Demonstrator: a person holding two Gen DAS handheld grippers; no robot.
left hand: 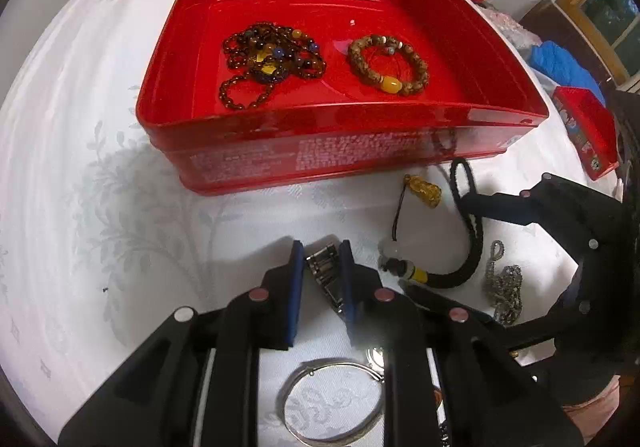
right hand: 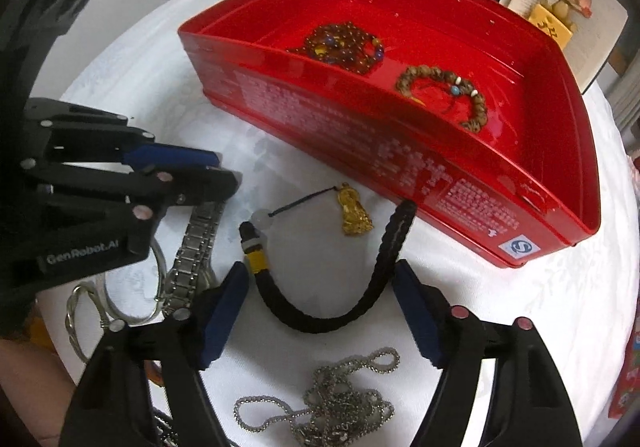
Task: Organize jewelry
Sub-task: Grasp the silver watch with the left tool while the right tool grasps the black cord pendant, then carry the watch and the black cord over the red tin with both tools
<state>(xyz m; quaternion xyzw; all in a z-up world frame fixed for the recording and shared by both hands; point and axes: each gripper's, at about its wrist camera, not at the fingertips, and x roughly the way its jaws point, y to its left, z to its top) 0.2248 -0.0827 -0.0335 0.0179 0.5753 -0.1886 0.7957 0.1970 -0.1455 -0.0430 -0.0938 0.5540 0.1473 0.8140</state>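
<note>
The watch (left hand: 326, 279) is being pinched by its metal band between the left gripper (left hand: 320, 279) fingers, low over the desk (left hand: 100, 207). It should be lifted slowly and carried into the red box (left hand: 344, 143). The right gripper (right hand: 320, 311) fingers are being held wide apart around the black cord (right hand: 340, 311).

The left wrist camera is looking forward and down along the left gripper (left hand: 322, 279), sitting low and close over the counter (left hand: 100, 207) and facing the red tin (left hand: 340, 151) almost squarely. The right wrist camera is riding just as low on the right gripper (right hand: 320, 311), facing the tin (right hand: 400, 151) at an angle. Both are sharing the tin, the black cord bracelet (left hand: 468, 247) (right hand: 340, 311) and the near counter.
</note>
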